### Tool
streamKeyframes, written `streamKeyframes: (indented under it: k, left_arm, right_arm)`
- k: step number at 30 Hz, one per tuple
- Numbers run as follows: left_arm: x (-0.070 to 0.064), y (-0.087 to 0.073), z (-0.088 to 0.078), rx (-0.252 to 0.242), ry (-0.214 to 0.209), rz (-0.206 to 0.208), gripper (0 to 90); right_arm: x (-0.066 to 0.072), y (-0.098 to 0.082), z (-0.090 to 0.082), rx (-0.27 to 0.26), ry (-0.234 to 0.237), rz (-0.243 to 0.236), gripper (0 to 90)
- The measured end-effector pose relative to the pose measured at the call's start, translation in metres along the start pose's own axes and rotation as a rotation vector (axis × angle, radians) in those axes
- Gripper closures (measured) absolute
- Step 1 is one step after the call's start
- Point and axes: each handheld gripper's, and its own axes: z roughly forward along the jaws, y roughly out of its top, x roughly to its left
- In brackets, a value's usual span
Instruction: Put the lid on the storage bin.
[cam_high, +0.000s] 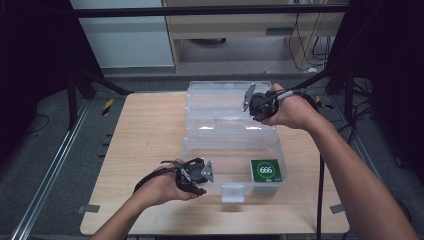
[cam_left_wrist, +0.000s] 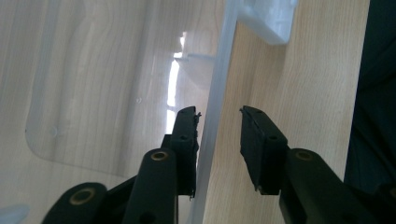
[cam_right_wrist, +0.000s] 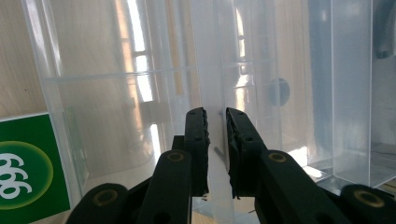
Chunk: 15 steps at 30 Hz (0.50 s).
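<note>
One clear plastic box (cam_high: 232, 145) sits open on the wooden surface (cam_high: 145, 130), with one green card (cam_high: 266, 170) in its near right corner. The left claw (cam_high: 200, 175) straddles the front wall, not yet pinching; farther back, the right claw (cam_high: 252, 106) pinches the lid (cam_high: 220, 97). An uneven pull could slide the light box or slip the smooth lid free.

The left gripper (cam_left_wrist: 218, 140) straddles the clear box's front wall (cam_left_wrist: 212, 116), one jaw inside touching it, the other outside with a gap. A white latch (cam_left_wrist: 268, 18) sits farther along that wall, over the wooden table (cam_left_wrist: 308, 93).
</note>
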Motion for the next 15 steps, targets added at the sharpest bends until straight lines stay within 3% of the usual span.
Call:
streamKeyframes:
  k: [7,15]
  left_arm:
    - [0.0041,-0.0015,0.0006,-0.014,0.016,-0.029,80.1]
    - [0.0034,0.0004,0.0011,-0.001,0.028,-0.023,81.4]
  right_arm:
    - [0.0003,0.0005,0.0004,-0.005,-0.002,-0.010,80.4]
    - [0.0013,0.0027,0.0005,0.000,-0.003,-0.038,82.0]
